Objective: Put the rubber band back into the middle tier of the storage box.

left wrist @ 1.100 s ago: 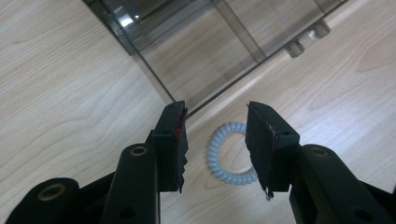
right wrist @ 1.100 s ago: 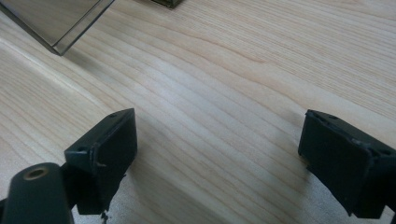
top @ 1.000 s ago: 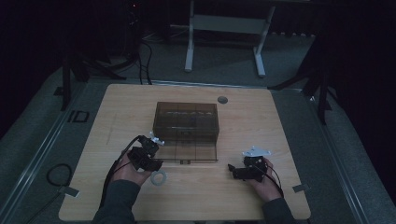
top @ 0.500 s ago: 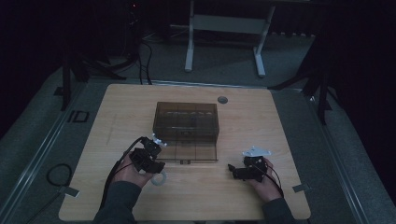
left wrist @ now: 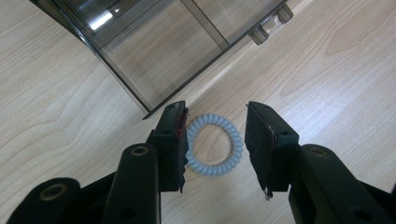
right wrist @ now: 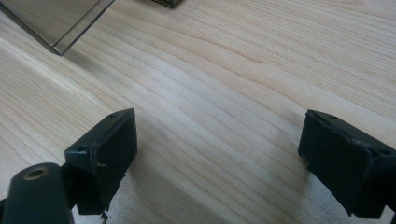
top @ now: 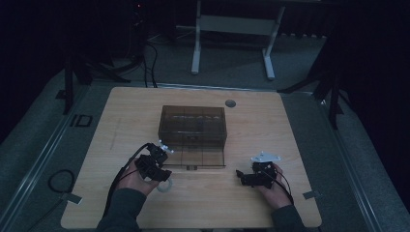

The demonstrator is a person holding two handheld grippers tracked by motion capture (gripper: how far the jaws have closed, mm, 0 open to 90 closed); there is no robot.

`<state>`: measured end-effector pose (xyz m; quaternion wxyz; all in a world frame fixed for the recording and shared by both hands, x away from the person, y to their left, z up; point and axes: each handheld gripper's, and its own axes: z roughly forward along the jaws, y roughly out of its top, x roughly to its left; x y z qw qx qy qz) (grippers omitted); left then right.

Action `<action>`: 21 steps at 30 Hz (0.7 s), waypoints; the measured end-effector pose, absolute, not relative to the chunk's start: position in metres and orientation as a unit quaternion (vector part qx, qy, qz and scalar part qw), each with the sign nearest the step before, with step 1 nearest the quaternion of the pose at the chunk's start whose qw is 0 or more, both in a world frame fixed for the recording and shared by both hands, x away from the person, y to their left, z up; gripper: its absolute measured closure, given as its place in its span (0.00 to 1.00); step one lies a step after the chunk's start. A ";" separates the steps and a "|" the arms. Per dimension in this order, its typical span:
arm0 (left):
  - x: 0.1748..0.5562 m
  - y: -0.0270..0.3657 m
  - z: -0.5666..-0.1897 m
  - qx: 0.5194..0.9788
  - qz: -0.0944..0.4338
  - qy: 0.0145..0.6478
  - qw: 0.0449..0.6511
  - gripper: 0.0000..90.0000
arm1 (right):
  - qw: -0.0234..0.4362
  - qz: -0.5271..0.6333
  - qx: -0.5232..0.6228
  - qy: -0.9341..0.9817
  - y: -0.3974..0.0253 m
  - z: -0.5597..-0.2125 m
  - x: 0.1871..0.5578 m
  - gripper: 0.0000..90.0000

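A pale blue spiral hair tie (left wrist: pixel 214 144) lies flat on the wooden table (top: pixel 300 140), just off the corner of a smoky clear box's open lid (left wrist: pixel 154 51). My left gripper (left wrist: pixel 215 140) hangs over it, open, one jaw on each side of the ring. In the high view the left gripper (top: pixel 153 166) sits at the box's front left corner with the hair tie (top: pixel 164 185) peeking out below it. My right gripper (top: pixel 241 177) rests low near the front right of the table, open wide, with bare wood between its jaws (right wrist: pixel 217 149).
The smoky clear box (top: pixel 192 126) stands mid-table with its lid (top: pixel 198 157) folded flat toward me. A round grommet (top: pixel 230 103) sits at the table's far edge. A metal stand's legs (top: pixel 232 48) are on the floor beyond.
My left gripper has shifted slightly toward me and down over the hair tie. The right gripper has stayed put.
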<state>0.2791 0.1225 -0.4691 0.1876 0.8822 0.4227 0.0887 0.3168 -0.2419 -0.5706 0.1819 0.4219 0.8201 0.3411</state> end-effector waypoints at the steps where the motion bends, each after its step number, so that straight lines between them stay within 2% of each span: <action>1: 0.279 0.122 -0.469 0.882 0.088 0.423 0.187 0.65 | 0.182 0.341 0.422 0.820 -0.242 -0.571 0.317 0.13; 21: 0.278 0.122 -0.479 0.891 0.060 0.416 0.169 0.66 | 0.182 0.341 0.422 0.820 -0.242 -0.571 0.317 0.13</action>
